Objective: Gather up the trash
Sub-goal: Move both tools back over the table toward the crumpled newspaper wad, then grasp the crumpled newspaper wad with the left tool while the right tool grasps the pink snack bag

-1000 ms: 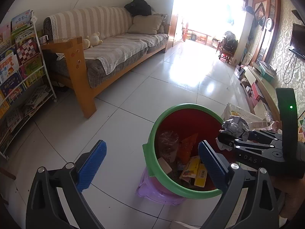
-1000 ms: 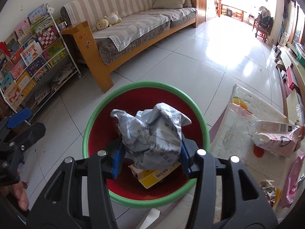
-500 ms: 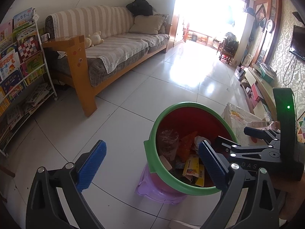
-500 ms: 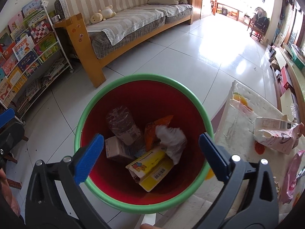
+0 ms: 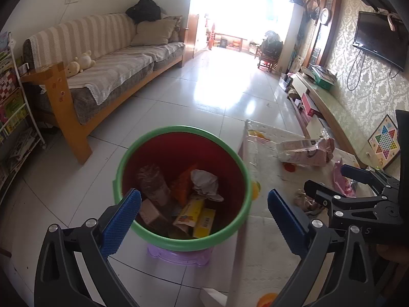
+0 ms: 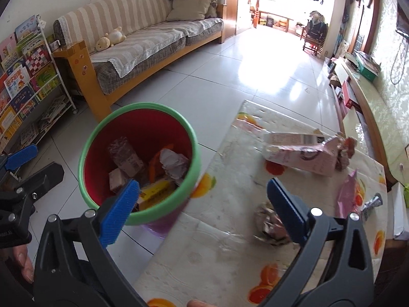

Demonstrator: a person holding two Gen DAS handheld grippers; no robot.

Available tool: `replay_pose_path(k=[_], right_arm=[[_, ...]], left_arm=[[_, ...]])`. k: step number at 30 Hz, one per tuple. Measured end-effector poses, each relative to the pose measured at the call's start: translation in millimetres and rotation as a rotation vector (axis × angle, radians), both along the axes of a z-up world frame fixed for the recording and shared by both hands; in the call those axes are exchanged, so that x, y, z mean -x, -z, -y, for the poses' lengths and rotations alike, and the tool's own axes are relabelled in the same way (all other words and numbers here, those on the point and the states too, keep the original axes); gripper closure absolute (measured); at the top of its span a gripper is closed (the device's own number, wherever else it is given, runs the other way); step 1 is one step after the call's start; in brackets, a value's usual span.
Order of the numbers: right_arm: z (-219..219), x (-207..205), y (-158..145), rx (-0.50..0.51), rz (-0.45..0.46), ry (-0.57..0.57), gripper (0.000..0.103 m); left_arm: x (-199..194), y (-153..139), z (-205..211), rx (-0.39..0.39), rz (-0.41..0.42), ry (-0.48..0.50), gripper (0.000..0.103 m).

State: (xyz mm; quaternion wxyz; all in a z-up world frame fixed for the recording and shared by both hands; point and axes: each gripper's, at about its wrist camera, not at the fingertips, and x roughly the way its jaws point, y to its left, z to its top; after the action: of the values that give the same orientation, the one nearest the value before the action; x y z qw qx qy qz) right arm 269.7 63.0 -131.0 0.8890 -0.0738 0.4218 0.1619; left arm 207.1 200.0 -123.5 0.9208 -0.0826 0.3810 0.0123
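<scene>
**Over the table edge: next piece of trash**

At lower right of the right wrist view, the right gripper (image 6: 202, 206) stands wide apart and empty above a crumpled wrapper (image 6: 268, 222) on the fruit-print tablecloth (image 6: 230, 243). The left gripper (image 5: 204, 217), also agape and empty, hangs over the red bin (image 5: 180, 179) mid-frame. The next reach likely calls for descending onto the wrapper.

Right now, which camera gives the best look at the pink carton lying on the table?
The right wrist view. The pink carton lies on its side there, large and whole, on the fruit-print table. In the left wrist view the same carton is smaller and farther off, though unblocked, just above the right gripper.
</scene>
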Motion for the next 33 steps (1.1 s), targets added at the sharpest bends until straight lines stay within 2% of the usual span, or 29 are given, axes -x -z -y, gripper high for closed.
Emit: replay_pose_path(k=[11,17,24,33], right_arm=[[173.2,34.5,-4.3,-0.018,-0.006,0.242,0.004],[251.3,47.7,6.9,-0.019,-0.032,0.356,0.004],[303.8,58.7,18.9,-0.021,-0.050,0.423,0.004],[329.9,63.8,32.9,-0.035,-0.073,0.447,0.004]], left_arm=[[-18.9,7.2,126.1,0.015,-0.046,0.209,0.008],[-44.3,29.7,186.6,0.021,-0.102,0.250,0.008],[-78.4,64.5,229.1,-0.048,-0.169,0.233,0.008],[-104.5,94.3,241.9,-0.112,-0.243,0.195,0.009]])
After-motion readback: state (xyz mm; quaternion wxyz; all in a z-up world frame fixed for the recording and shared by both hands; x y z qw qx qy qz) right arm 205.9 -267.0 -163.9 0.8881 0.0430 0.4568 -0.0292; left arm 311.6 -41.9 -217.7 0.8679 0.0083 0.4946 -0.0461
